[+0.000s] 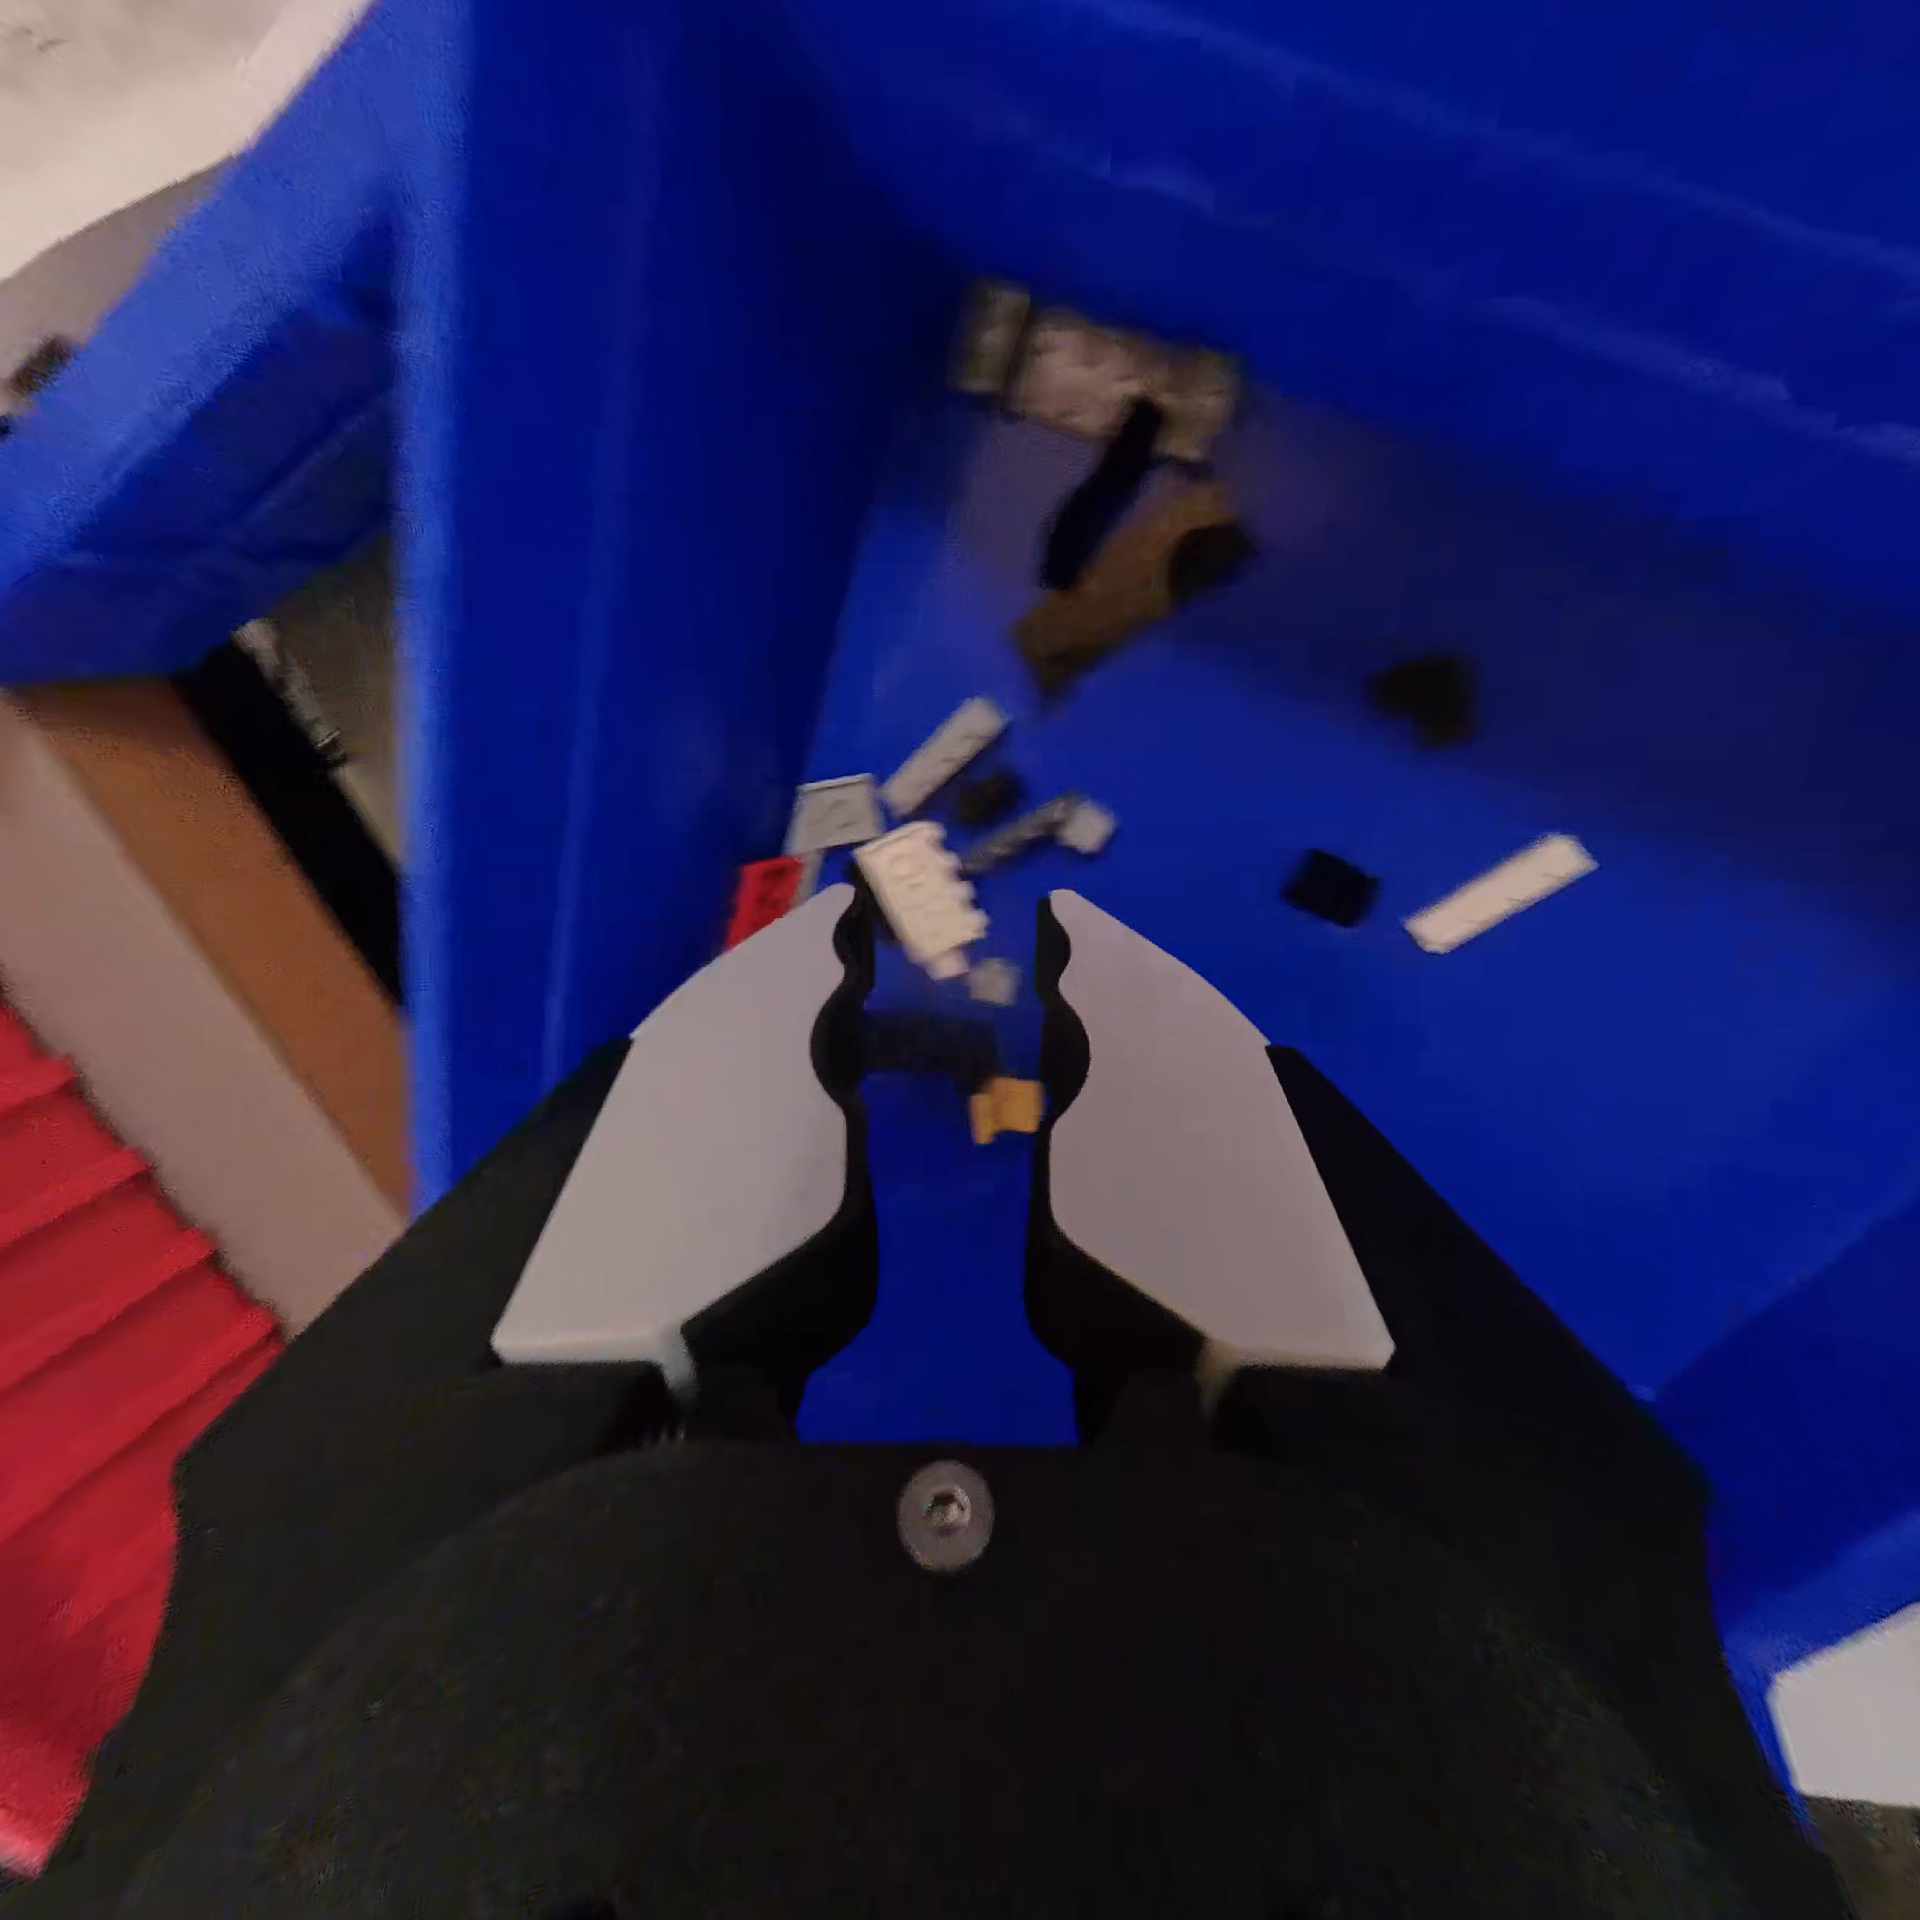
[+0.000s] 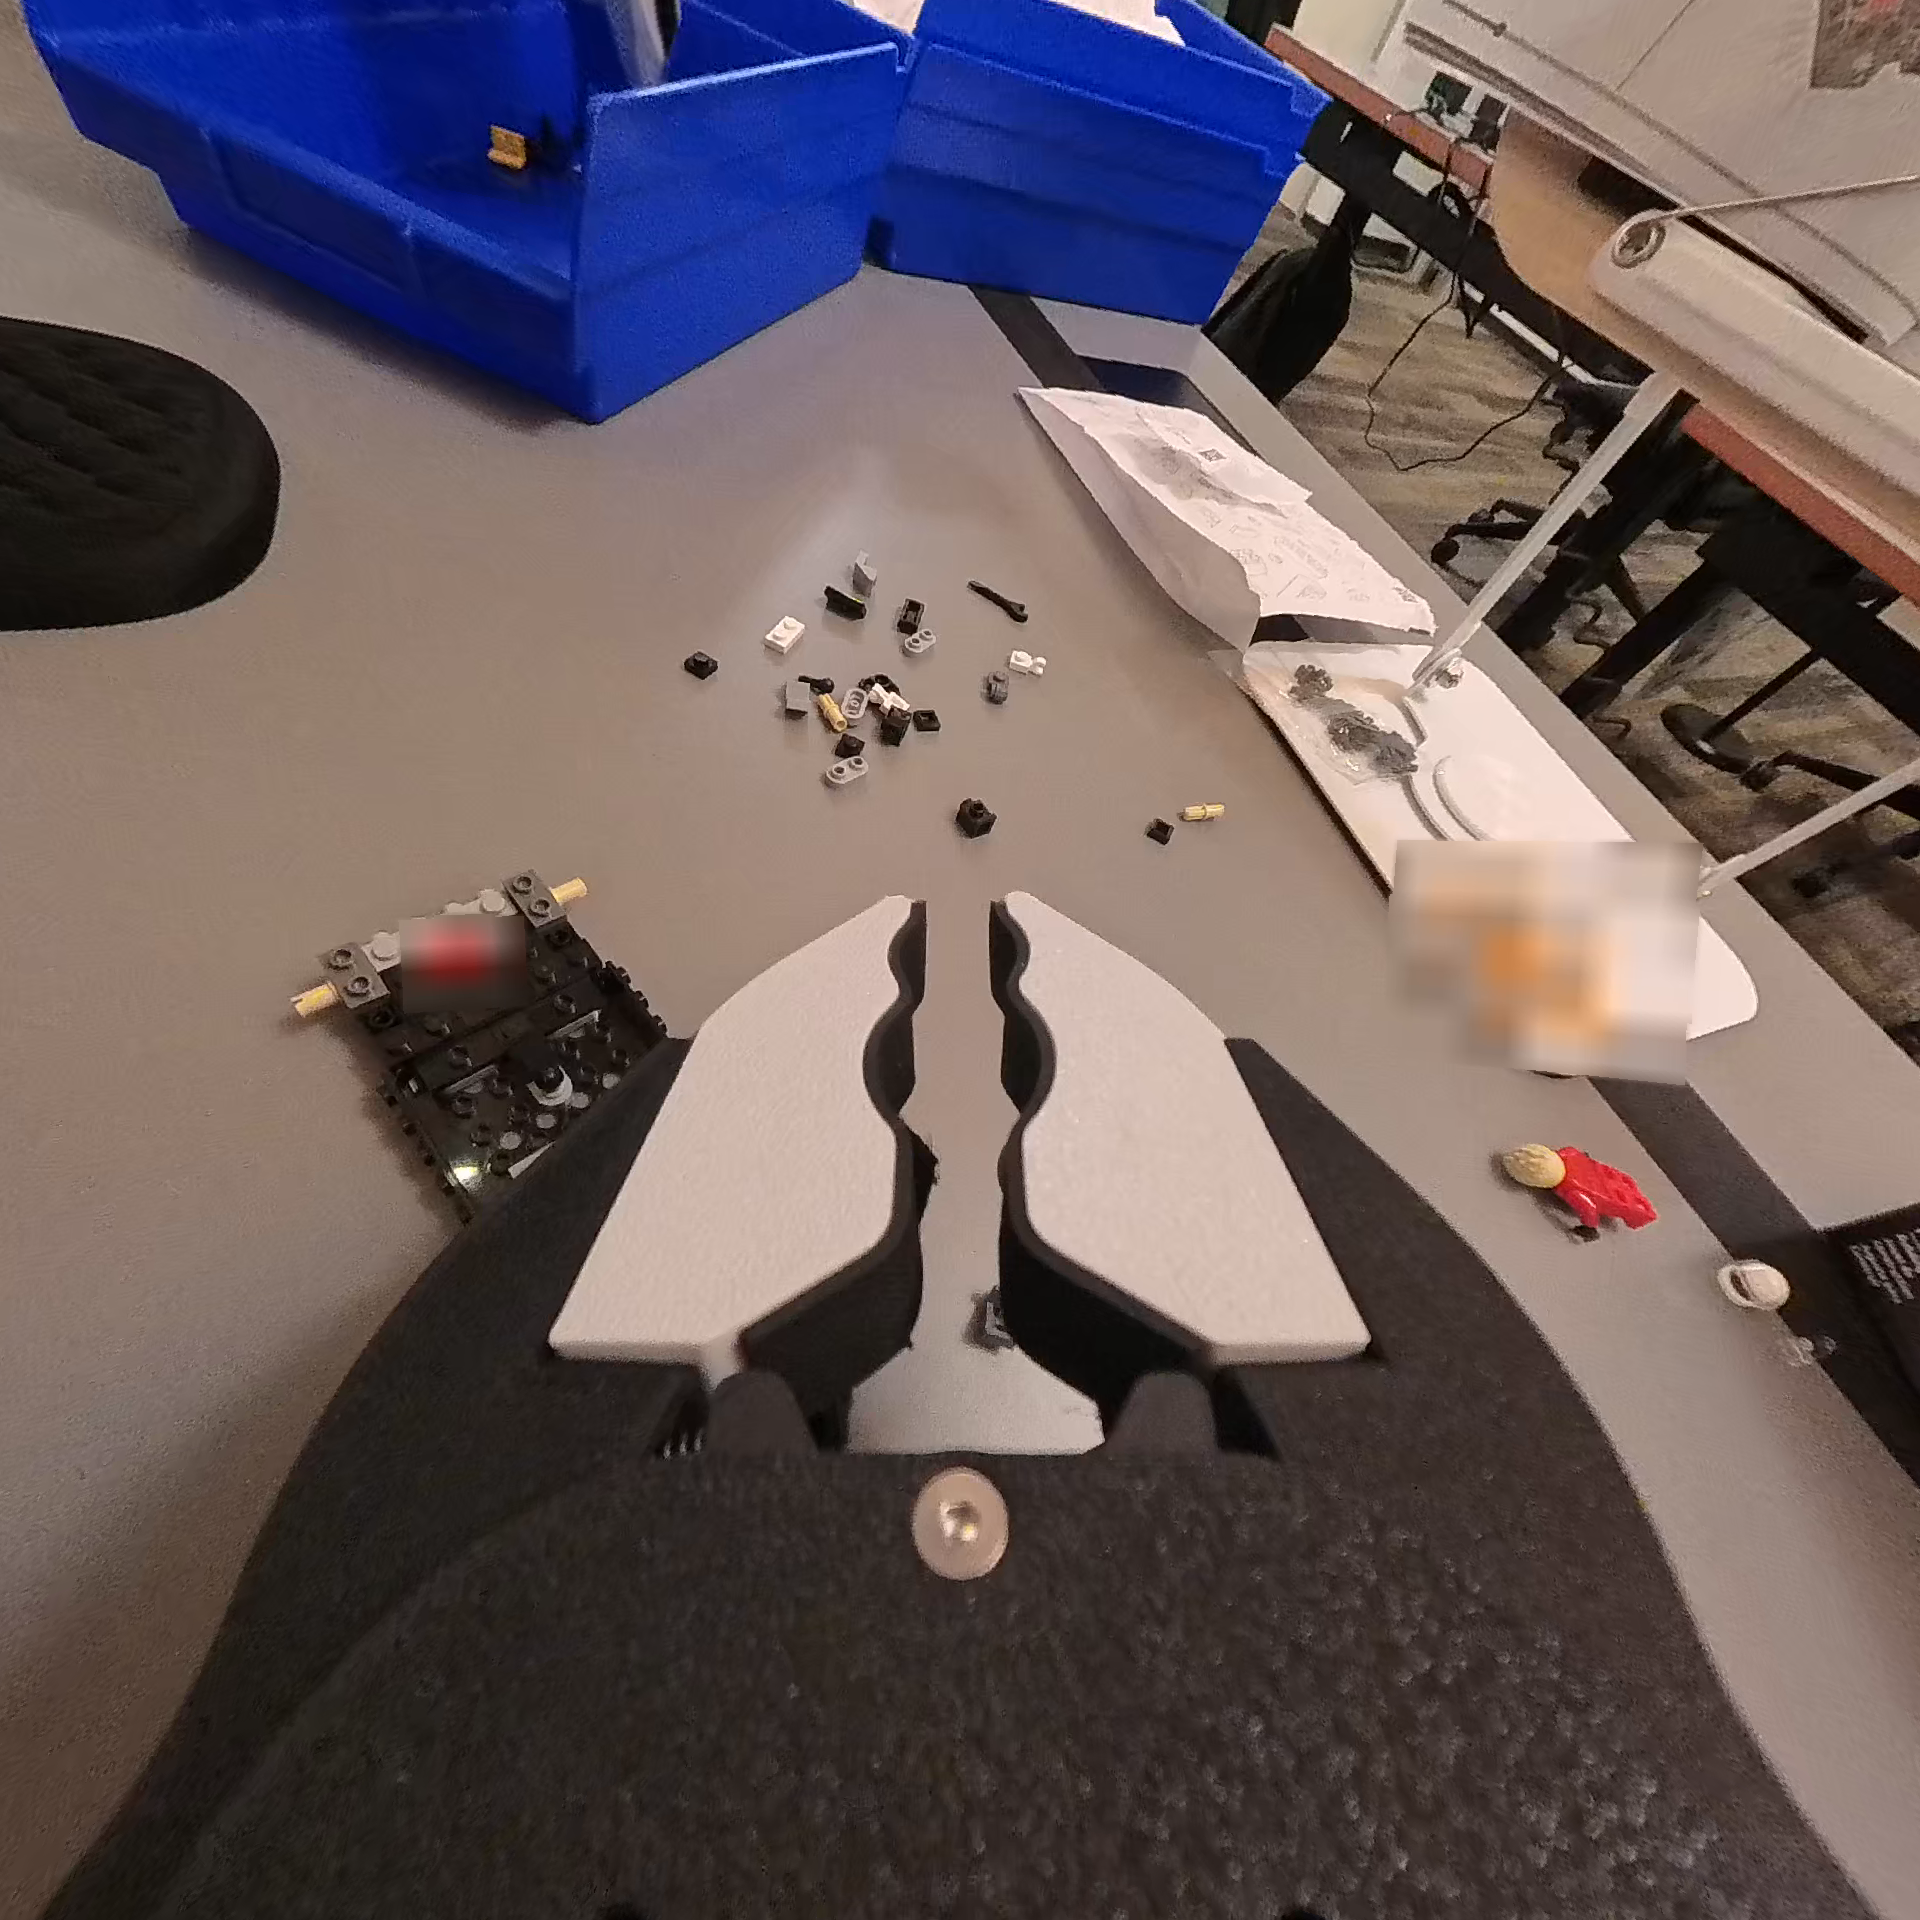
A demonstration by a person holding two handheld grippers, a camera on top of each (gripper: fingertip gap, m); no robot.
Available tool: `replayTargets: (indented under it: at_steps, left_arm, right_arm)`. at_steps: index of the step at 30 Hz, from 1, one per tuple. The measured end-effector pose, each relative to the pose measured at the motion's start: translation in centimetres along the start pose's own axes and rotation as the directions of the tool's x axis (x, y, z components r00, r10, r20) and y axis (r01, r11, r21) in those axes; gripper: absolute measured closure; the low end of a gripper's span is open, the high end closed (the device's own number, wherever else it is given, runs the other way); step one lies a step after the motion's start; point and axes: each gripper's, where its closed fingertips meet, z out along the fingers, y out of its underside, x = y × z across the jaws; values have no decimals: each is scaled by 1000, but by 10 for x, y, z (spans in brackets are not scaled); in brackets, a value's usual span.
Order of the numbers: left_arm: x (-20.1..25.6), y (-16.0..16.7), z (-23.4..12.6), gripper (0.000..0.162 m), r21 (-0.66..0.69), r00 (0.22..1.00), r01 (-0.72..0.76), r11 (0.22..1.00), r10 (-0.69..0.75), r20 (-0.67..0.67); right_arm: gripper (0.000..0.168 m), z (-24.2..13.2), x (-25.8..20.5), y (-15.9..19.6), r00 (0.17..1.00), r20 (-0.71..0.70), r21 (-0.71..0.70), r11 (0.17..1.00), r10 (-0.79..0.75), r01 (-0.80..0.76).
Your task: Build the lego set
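Observation:
In the left wrist view my left gripper [image 1: 951, 914] is inside a blue bin [image 1: 1558, 1091], open and empty, low over loose Lego pieces. A white studded piece [image 1: 920, 909] lies just past the fingertips. A black piece [image 1: 925, 1044] and a small tan piece [image 1: 1006, 1110] show between the fingers. This view is blurred. In the right wrist view my right gripper [image 2: 956, 914] hovers over the grey table [image 2: 520, 675], its jaws a narrow gap apart with nothing between them. A partly built black Lego assembly [image 2: 499, 1049] lies to its left. Small loose pieces [image 2: 862, 686] are scattered ahead.
Two blue bins [image 2: 499, 229] [image 2: 1081, 156] stand at the table's far side. A paper bag [image 2: 1216, 499] and a white sheet with parts [image 2: 1486, 748] lie at the right edge. A red minifigure [image 2: 1590, 1184] lies at the right. A black round pad [image 2: 104, 468] is at the left. Some 55 cm of space lies between my two pairs of fingers.

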Motion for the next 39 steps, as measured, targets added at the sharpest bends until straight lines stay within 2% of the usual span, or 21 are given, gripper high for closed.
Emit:
replayTargets:
  at_steps: [5, 9, 15, 16, 17, 22, 28, 33, 39]
  left_arm:
    - [-39, 9, 13, 135, -120, 997, 31, 992, -22, 74]
    - [-45, 27, 30, 144, -258, 991, -84, 962, 109, 82]
    - [-45, 47, 54, 138, -419, 932, -297, 858, 357, 69]
    - [-48, 48, 57, 146, -435, 917, -320, 841, 390, 79]
    - [-50, 48, 58, 150, -438, 907, -342, 832, 414, 78]
    - [-47, 48, 58, 149, -390, 895, -407, 826, 446, 12]
    - [-11, 50, 39, 155, -244, 894, -444, 862, 409, -182]
    - [-12, 48, 22, 154, -197, 906, -413, 889, 381, -182]
    - [-21, 46, 28, 138, -224, 911, -411, 884, 396, -113]
  right_arm:
    - [157, 0, 1, 1, 1000, 4, 0, 1000, 10, -10]
    - [158, 1, 1, 3, 1000, 7, -3, 1000, 20, -20]
    - [158, 2, 0, 6, 999, 15, -5, 1000, 31, -31]
    - [158, 3, 0, 6, 999, 17, -6, 999, 33, -33]
    - [158, 3, 0, 6, 999, 18, -6, 999, 35, -35]
    - [158, 4, 0, 9, 999, 24, -10, 999, 44, -44]
    - [158, 3, 0, 8, 999, 26, -4, 999, 47, -47]
    - [158, 3, -1, 7, 999, 30, -3, 999, 44, -44]
    - [158, 4, -1, 9, 999, 29, -10, 999, 46, -45]
